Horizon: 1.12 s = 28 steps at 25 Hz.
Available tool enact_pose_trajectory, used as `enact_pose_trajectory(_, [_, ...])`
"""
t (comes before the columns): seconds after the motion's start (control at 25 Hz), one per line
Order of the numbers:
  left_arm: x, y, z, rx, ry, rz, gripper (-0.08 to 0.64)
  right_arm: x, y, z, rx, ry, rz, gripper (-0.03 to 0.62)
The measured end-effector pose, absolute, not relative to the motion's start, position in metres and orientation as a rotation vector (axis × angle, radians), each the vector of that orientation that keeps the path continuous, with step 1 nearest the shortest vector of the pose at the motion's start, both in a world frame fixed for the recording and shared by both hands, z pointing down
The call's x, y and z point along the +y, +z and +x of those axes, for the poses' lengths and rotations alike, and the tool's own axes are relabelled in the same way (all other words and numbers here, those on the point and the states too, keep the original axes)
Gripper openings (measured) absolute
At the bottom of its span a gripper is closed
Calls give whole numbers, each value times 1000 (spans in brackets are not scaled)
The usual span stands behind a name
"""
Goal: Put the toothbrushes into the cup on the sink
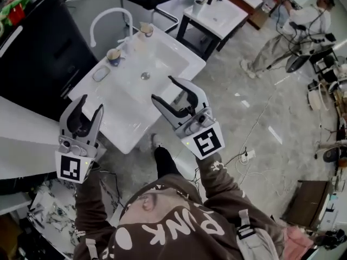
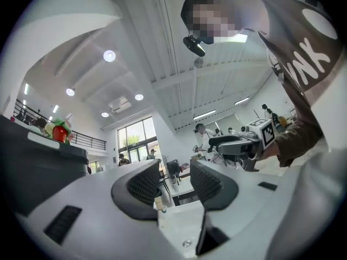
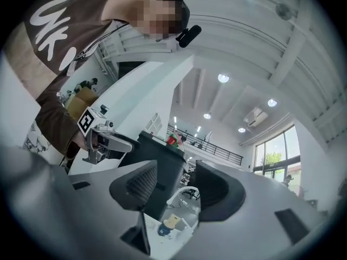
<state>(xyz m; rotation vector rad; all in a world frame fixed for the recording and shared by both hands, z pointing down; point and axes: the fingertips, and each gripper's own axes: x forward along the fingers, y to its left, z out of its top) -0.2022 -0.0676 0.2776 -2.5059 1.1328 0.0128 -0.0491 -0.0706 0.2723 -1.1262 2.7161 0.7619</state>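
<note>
**A:** What takes up most of the scene?

**B:** A white sink point(image 1: 116, 110) on a pale floor point(image 1: 255, 107), seen from steeply above. It is set at a slant, with its basin in the middle. A second sink point(image 1: 219, 15) stands well apart, farther back.

**A:** And the tools?

**B:** Both are held low in front of the person. The left tool point(image 1: 90, 104) is at the sink's near left corner. Its jaws stand wide apart, and its own view shows nothing between them. The right tool point(image 1: 164, 89) hangs over the sink's near right edge. Its jaws are also apart with nothing between the pads. Neither tool touches anything.

**A:** What stands on the sink?

**B:** A white arched faucet point(image 1: 108, 16) rises from the far rim. A blue-banded cup point(image 1: 113, 56) stands upright on the ledge left of the basin, close under that arch. A corner cup point(image 1: 145, 30) stands at the far corner of the sink, beyond the faucet's spout.

**A:** Where are the toothbrushes?

**B:** I cannot pick them out. Something pale shows in and around the corner cup, but it is too small to tell what it is.

**A:** Anything smaller?

**B:** A small grey dish point(image 1: 101, 73) lies on the ledge just on the near side of the blue-banded cup. The round drain point(image 1: 145, 76) sits in the basin's floor.
</note>
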Motion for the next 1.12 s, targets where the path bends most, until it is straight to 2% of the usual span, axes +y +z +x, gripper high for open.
enact_pose_trajectory(0.24, [57, 247, -223, 1073, 64, -2523, 166, 64, 255, -77, 2737, 720, -1174, 213])
enact_pose_trajectory(0.52, [141, 221, -224, 1024, 127, -2545, 166, 160, 245, -87, 2796, 696, -1164, 212])
enact_pose_trajectory(1.12, [199, 218, -179, 1043, 137, -2555, 166, 217, 249, -63, 2810, 627, -1057, 198])
